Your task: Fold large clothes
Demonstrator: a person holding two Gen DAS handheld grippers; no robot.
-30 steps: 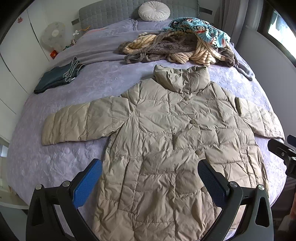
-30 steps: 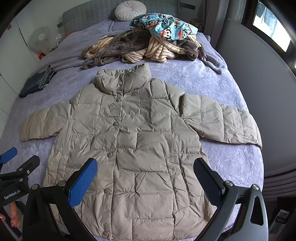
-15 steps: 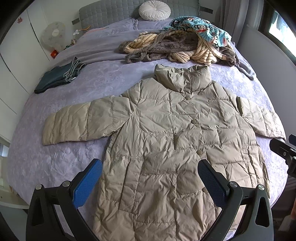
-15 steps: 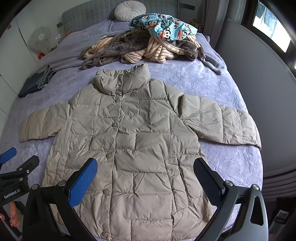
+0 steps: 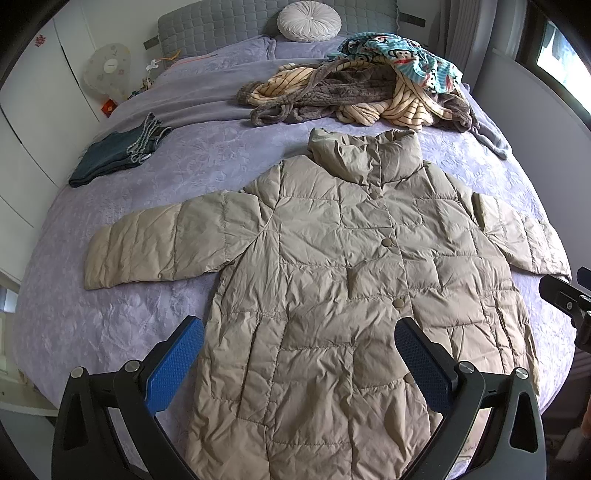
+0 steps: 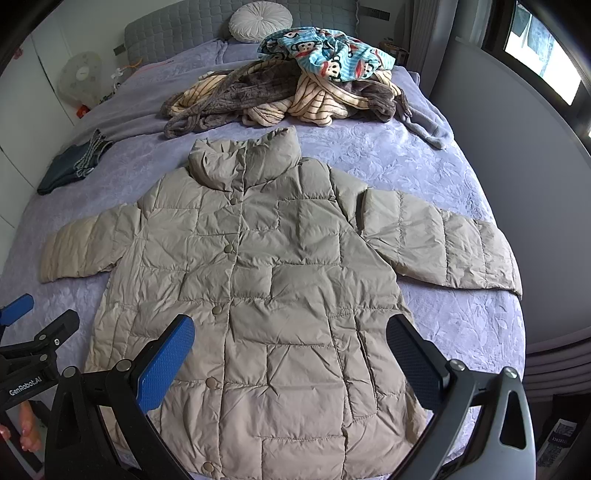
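A beige quilted puffer jacket (image 5: 343, 280) lies flat, buttoned, front up on the purple bed, collar away from me, both sleeves spread out sideways. It also shows in the right wrist view (image 6: 266, 280). My left gripper (image 5: 299, 363) is open and empty, hovering above the jacket's lower left part. My right gripper (image 6: 290, 356) is open and empty above the jacket's lower hem area. The left gripper's body shows at the left edge of the right wrist view (image 6: 33, 350).
A pile of unfolded clothes (image 5: 365, 88) lies beyond the collar near the headboard. Folded dark jeans (image 5: 118, 151) sit at the bed's left side. A round pillow (image 5: 308, 18) is at the head. A grey wall (image 6: 517, 166) runs along the bed's right edge.
Both grippers have drifted slightly; the jacket sits a little lower in both views. Nothing was grasped and the jacket has not moved.
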